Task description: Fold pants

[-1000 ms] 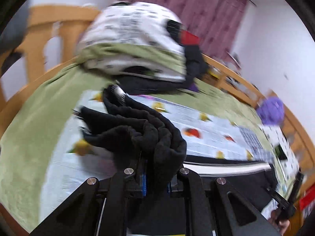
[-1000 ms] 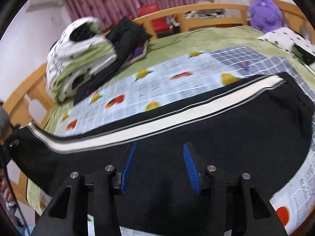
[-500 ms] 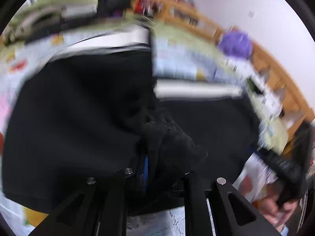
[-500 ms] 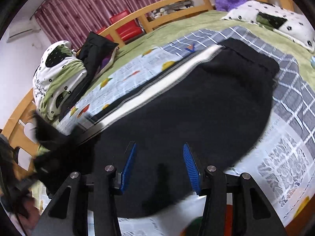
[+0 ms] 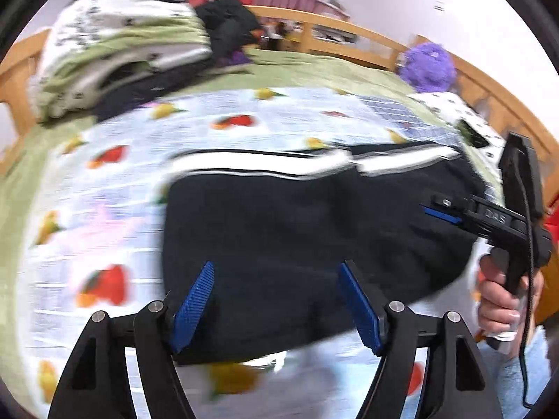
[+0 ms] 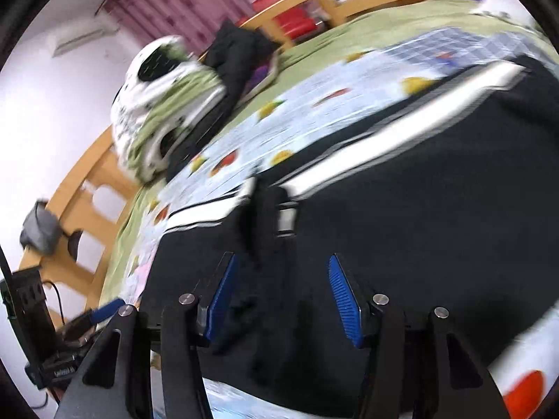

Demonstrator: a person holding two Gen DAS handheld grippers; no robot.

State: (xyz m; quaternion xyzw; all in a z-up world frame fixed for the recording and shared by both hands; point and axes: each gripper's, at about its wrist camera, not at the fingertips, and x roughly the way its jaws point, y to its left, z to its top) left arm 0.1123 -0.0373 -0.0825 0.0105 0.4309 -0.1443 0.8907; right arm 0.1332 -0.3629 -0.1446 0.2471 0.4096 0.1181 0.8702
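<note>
Black gripper frames (image 5: pixel 276 310), blue ribbed fingers (image 5: pixel 194 302), silver screws, black cable.

Fruit-print sheet (image 5: pixel 244 111), folded bedding pile (image 5: pixel 115 45), purple plush (image 5: pixel 428 66), wooden bed rail (image 5: pixel 335 26)

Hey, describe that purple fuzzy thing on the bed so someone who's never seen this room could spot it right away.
Start at the wooden bed rail along the bed's far side. Follow it to the white spotted pillow; the purple plush toy sits just behind it, against the rail. It is the only purple, shaggy, rounded thing there.
</note>
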